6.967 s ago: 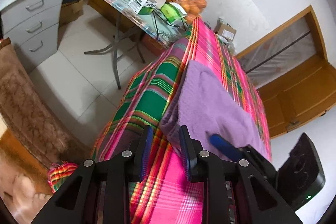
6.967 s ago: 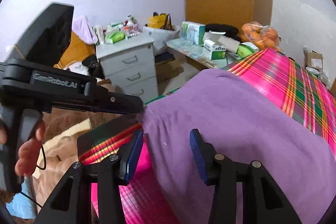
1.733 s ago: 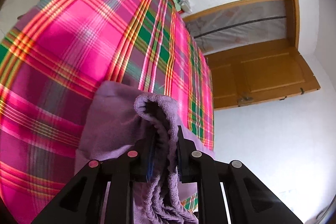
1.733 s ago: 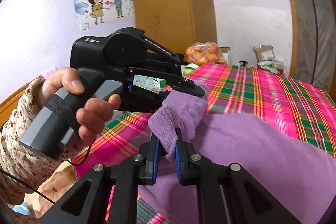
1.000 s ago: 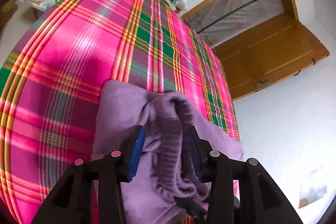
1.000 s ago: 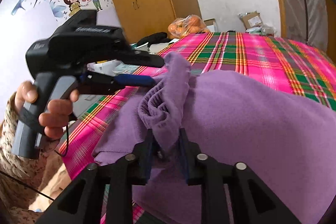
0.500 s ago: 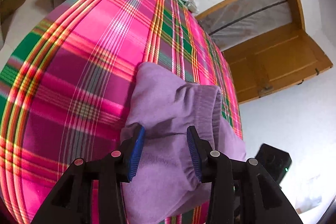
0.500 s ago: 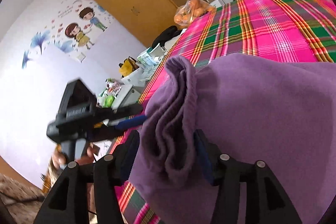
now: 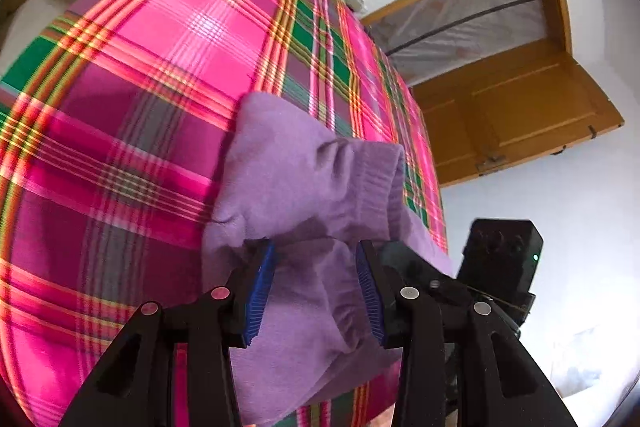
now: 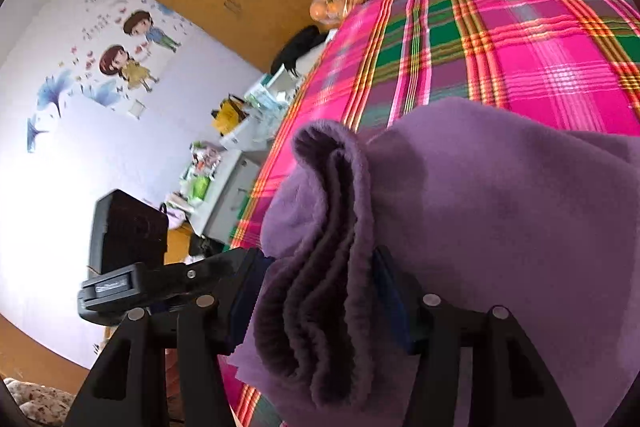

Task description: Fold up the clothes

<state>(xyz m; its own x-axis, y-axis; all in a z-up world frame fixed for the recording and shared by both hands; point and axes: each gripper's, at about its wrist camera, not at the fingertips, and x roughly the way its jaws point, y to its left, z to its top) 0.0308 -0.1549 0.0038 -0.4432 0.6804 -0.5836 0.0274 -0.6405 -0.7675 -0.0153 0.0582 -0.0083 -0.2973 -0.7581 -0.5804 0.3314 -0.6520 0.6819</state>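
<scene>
Purple garment point(image 9: 304, 195) is lying folded on the plaid bedspread point(image 9: 160, 67); the left gripper point(image 9: 316, 287) and right gripper point(image 10: 320, 303) are both hovering spread apart, clamping nothing.

plaid bedspread point(image 9: 168, 39) bare beyond purple garment point(image 9: 304, 179), right claw point(image 10: 316, 291) w/ cloth between fingers
</scene>
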